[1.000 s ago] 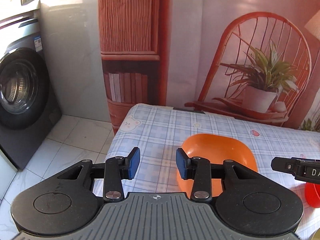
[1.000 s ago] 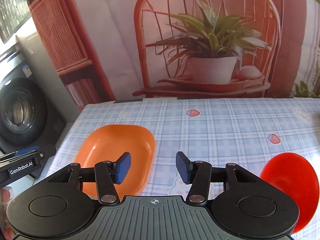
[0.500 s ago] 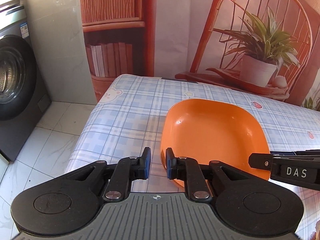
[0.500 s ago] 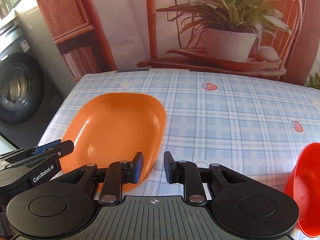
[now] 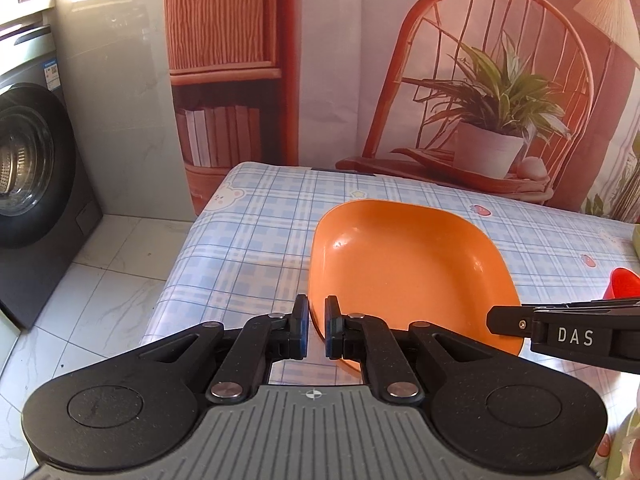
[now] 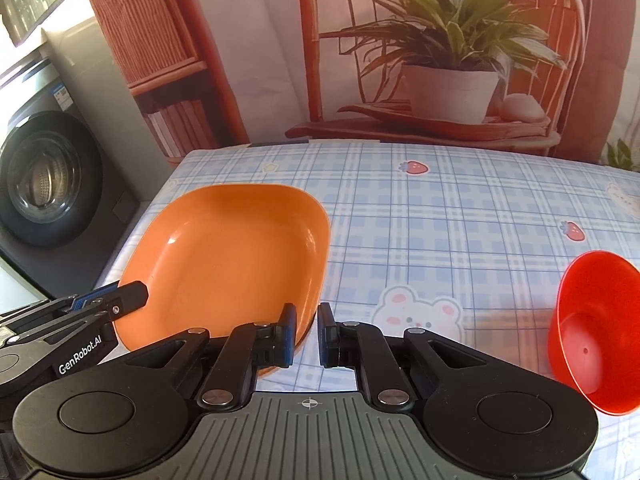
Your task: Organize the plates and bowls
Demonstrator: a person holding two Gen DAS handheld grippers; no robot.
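An orange squarish plate (image 5: 408,268) is held tilted above the blue checked tablecloth (image 5: 248,240). My left gripper (image 5: 316,330) is shut on the plate's near left rim. My right gripper (image 6: 306,334) is shut on the plate's (image 6: 228,256) near right rim. In each wrist view the other gripper shows at the plate's far side. A red bowl (image 6: 592,328) lies tipped on its side on the cloth, right of my right gripper; its edge also shows in the left wrist view (image 5: 624,282).
The table's left edge drops to a tiled floor (image 5: 100,280) with a dark washing machine (image 5: 32,168) beyond. A printed backdrop (image 6: 440,52) of a chair and plant stands along the table's far edge.
Both grippers went from open to shut on the orange plate's near rim. The plate has tilted up off the cloth and shows larger in both views.
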